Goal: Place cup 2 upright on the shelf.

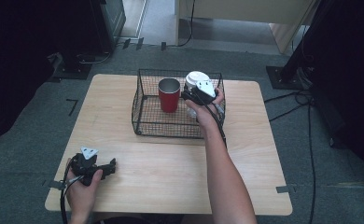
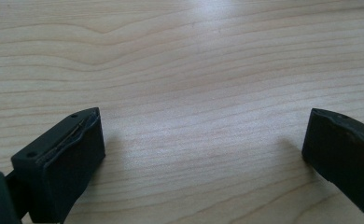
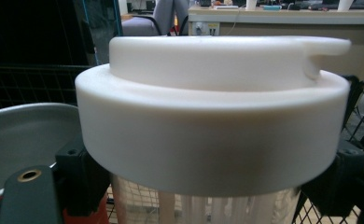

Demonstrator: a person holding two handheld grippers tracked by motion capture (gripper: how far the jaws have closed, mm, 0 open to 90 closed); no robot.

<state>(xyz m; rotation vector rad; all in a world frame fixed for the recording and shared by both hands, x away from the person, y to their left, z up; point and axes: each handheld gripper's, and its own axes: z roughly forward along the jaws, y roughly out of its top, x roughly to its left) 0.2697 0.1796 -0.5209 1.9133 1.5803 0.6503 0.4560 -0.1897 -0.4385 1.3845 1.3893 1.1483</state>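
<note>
No brand, label or writing can be read on anything here. The right claw pinches a clear bottle just under its white lid, inside the black wire basket at the far middle of the desk. The hand and claw hide most of the bottle's body from above, and the close view cuts off its lower part. A red cup with a steel rim stands just beside it in the basket. The left claw rests spread and empty on the desk's near left corner, well apart.
</note>
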